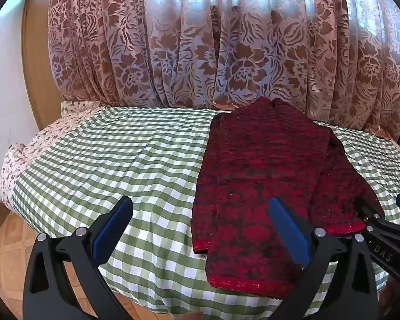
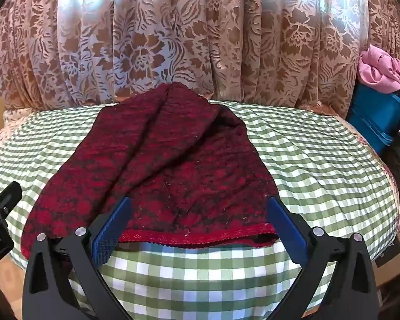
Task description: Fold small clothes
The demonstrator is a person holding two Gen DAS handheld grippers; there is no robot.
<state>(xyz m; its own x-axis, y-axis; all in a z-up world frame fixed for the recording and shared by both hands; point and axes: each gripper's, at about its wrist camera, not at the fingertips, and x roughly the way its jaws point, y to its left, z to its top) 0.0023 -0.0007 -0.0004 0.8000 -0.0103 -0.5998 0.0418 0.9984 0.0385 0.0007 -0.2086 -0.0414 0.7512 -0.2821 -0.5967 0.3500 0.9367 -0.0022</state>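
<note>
A dark red patterned knit garment lies flat on the green-checked cloth, partly folded lengthwise, with a red hem toward me. My left gripper is open and empty, its right finger over the garment's lower part. My right gripper is open, its fingers straddling the near hem of the garment just above the checked cloth. The right gripper also shows at the right edge of the left wrist view, by the garment's right hem.
A brown floral curtain hangs right behind the table. A blue bin holding pink cloth stands at the far right. Wooden floor lies below the table's left edge. The left gripper's body shows at the left.
</note>
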